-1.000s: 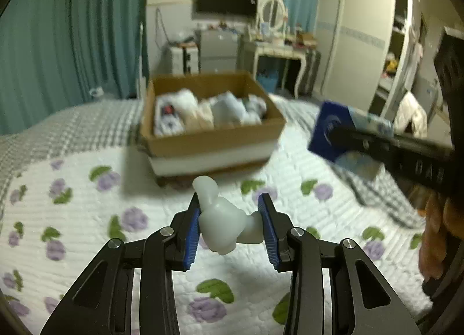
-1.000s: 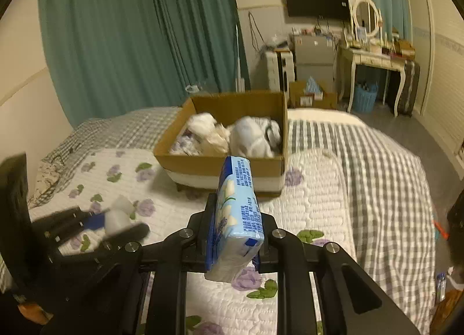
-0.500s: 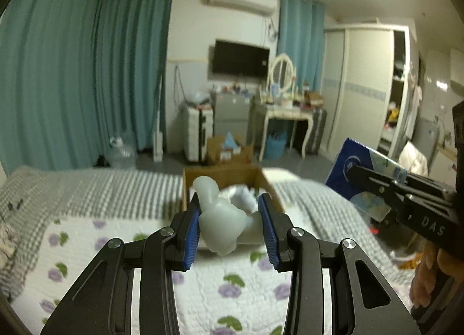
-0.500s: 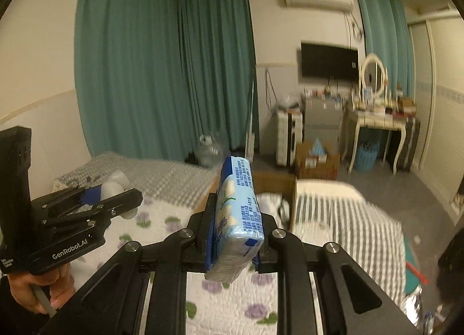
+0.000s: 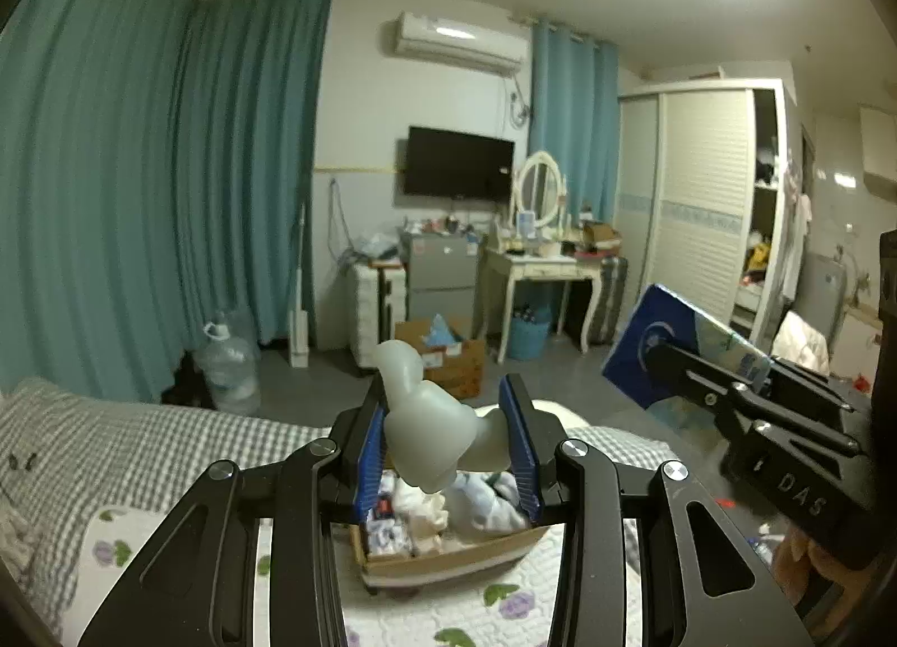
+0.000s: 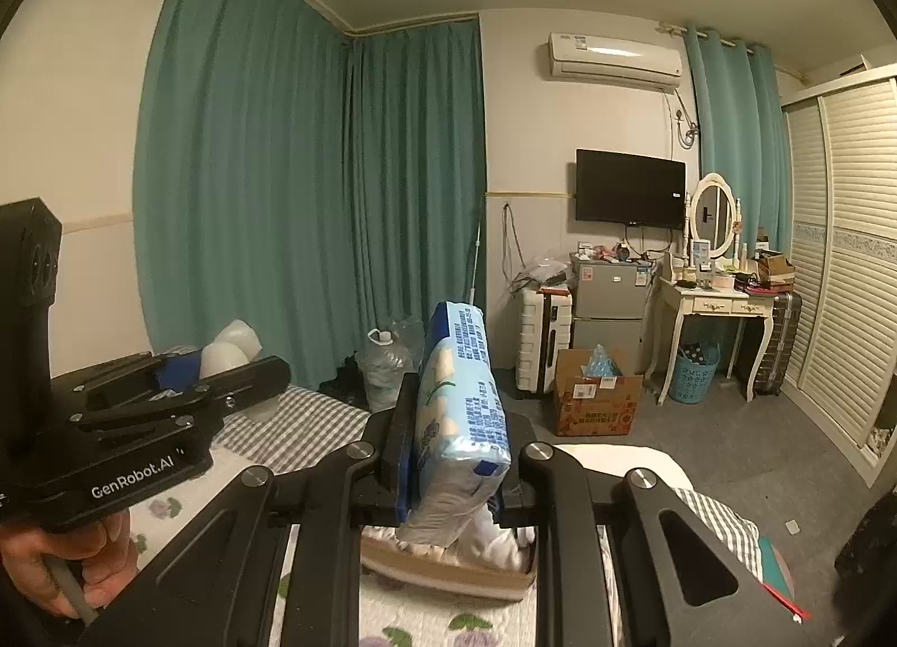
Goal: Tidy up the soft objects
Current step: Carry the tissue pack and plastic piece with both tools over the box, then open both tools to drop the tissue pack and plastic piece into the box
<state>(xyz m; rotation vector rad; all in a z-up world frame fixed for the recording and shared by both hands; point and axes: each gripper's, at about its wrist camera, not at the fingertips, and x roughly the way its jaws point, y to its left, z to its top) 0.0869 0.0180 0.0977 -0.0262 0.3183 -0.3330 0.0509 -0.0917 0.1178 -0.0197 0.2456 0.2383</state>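
Note:
My left gripper (image 5: 448, 451) is shut on a pale white soft toy (image 5: 426, 434) and holds it high above the bed. My right gripper (image 6: 457, 456) is shut on a blue-and-white tissue pack (image 6: 457, 411), held upright; the pack also shows at the right of the left wrist view (image 5: 673, 355). The left gripper with the toy (image 6: 230, 352) shows at the left of the right wrist view. A cardboard box (image 5: 448, 557) with several soft items in it sits on the bed below both grippers; it also shows in the right wrist view (image 6: 448, 574).
The bed has a flowered quilt (image 5: 476, 613) over a grey checked sheet (image 5: 140, 439). Beyond the bed stand a water jug (image 5: 232, 372), a small fridge (image 6: 608, 305), a dressing table (image 6: 712, 310), a floor box (image 6: 594, 400) and a wardrobe (image 6: 841, 266).
Both grippers have risen and tilted up, so the box has dropped to the bottom of both views and the room fills them. Both still hold their objects.

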